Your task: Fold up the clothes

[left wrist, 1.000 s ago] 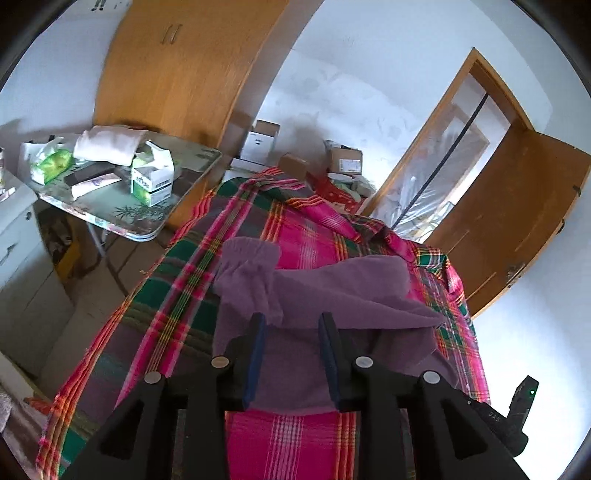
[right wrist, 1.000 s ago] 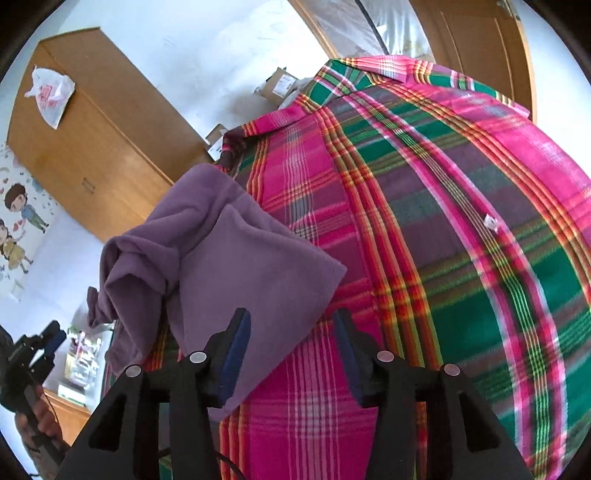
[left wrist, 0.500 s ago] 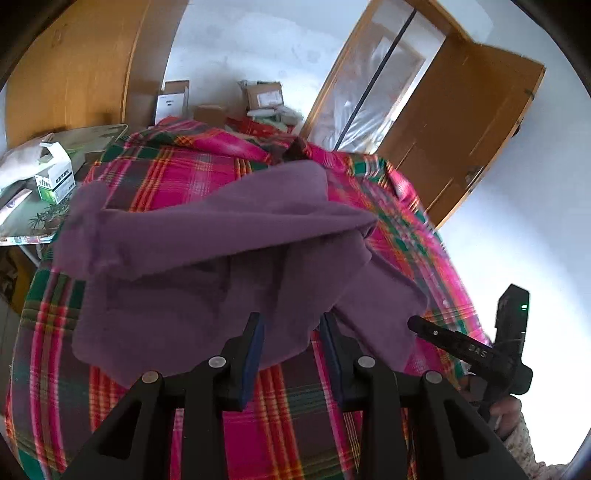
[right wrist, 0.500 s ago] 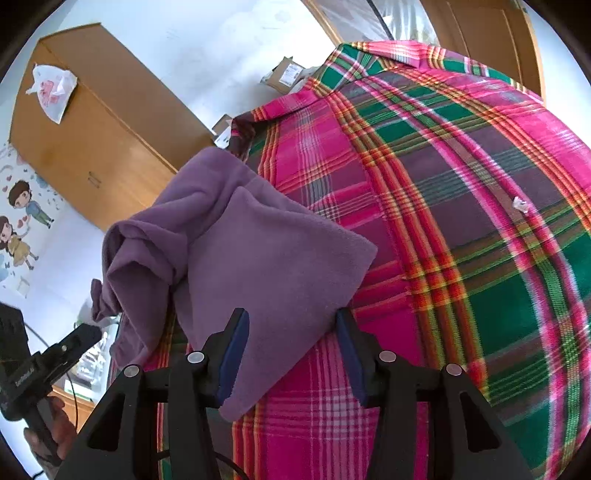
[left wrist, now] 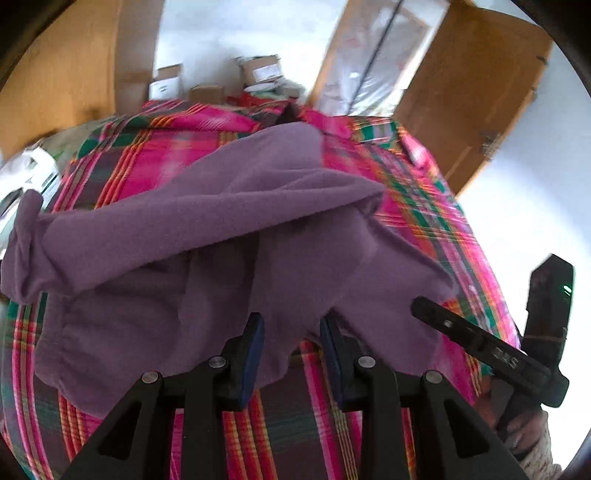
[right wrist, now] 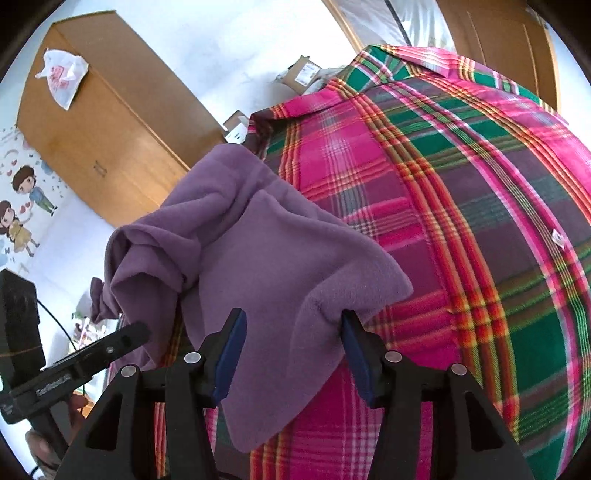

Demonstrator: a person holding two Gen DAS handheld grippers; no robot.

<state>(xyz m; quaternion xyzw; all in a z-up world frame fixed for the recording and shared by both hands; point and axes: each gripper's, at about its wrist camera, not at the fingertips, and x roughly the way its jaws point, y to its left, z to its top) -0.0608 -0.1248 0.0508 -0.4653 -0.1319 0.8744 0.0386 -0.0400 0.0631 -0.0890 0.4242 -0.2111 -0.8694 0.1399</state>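
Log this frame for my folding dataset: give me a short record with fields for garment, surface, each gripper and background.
garment: purple fleece garment, rumpled, partly folded over itself
surface: pink and green plaid cloth
left gripper: open, garment edge between its fingers
right gripper: open, garment corner between its fingers
background: wooden wardrobe, cardboard boxes, wooden door

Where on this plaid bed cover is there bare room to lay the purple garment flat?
The widest bare plaid cover runs from the purple garment to the far edge by the wooden door. A narrower strip lies nearest the left hand-held gripper. The garment's side is crowded.
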